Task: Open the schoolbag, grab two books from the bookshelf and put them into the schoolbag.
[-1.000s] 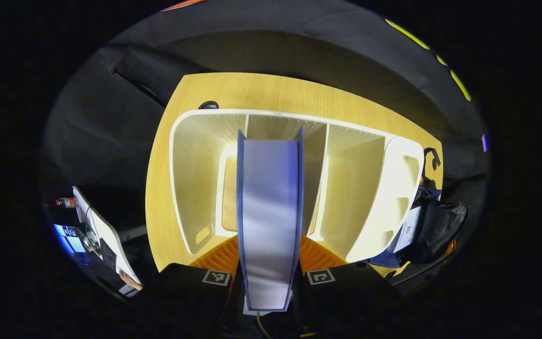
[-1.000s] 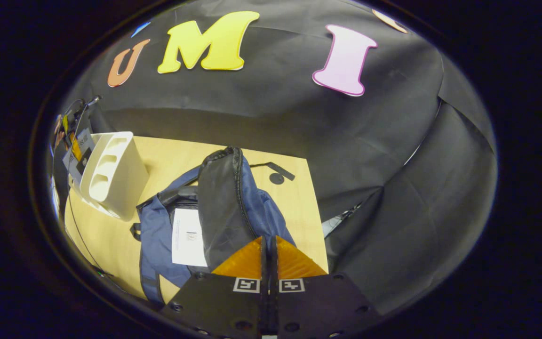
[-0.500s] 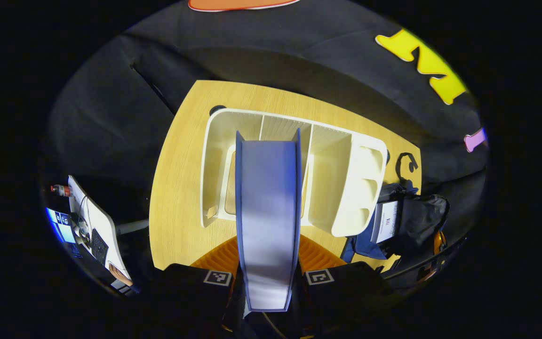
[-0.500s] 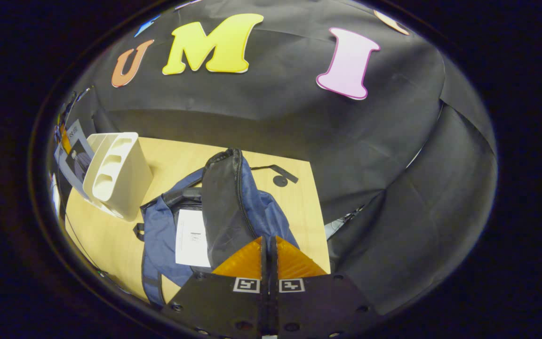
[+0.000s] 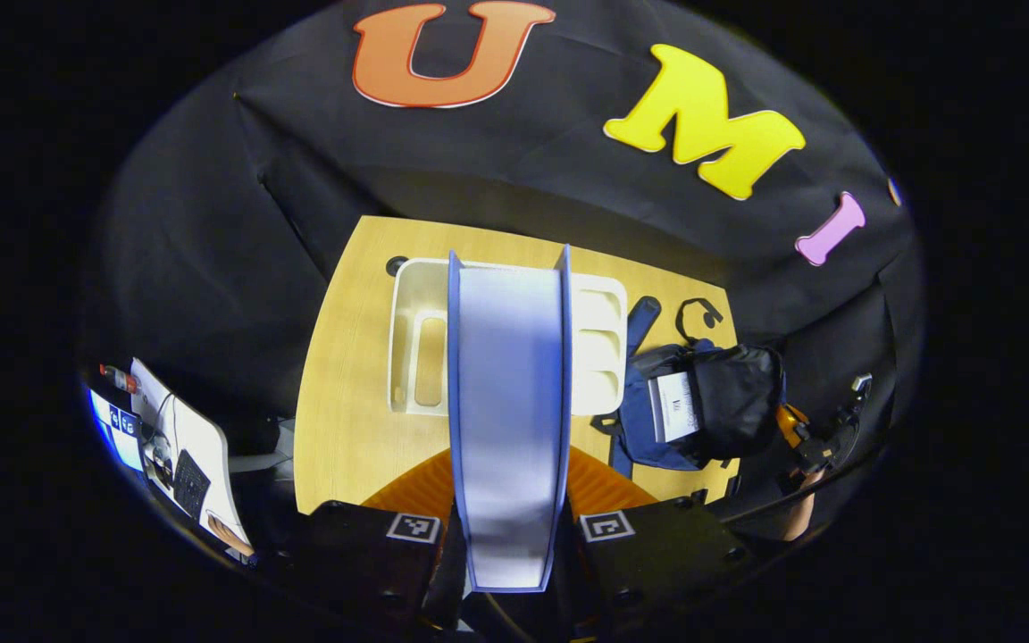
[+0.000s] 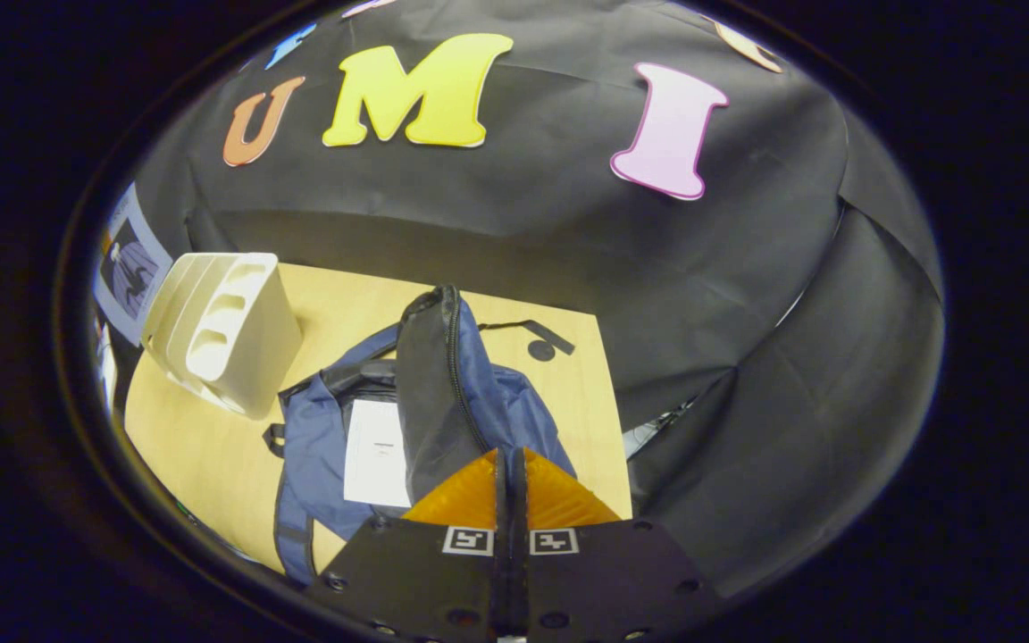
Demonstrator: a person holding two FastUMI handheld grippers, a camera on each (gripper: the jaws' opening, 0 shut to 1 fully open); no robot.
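Black cloth booth wall behind a wooden table (image 5: 336, 429). In the left gripper view: left gripper (image 5: 509, 487) clamped on a blue-covered book (image 5: 508, 420), orange fingers (image 5: 416, 487) pressing on both covers, book held edge-on and raised above the table. Behind it on the table, a white bookshelf (image 5: 416, 304). Just beside the shelf, to its right, a blue and black schoolbag (image 5: 720, 402) with a white sheet showing in its opening. Farther right, at the edge, the other gripper, orange and black, state impossible to tell from here. In the right gripper view: right gripper (image 6: 510, 487) closed, orange fingers (image 6: 470, 496) together with nothing between them, hovering just over the near end of the schoolbag (image 6: 479, 393). Bag lying open on the table (image 6: 193, 438), zipper undone, white sheet inside. White bookshelf (image 6: 229, 330) at the left, near the bag. Book (image 6: 126, 268) visible beyond the shelf.
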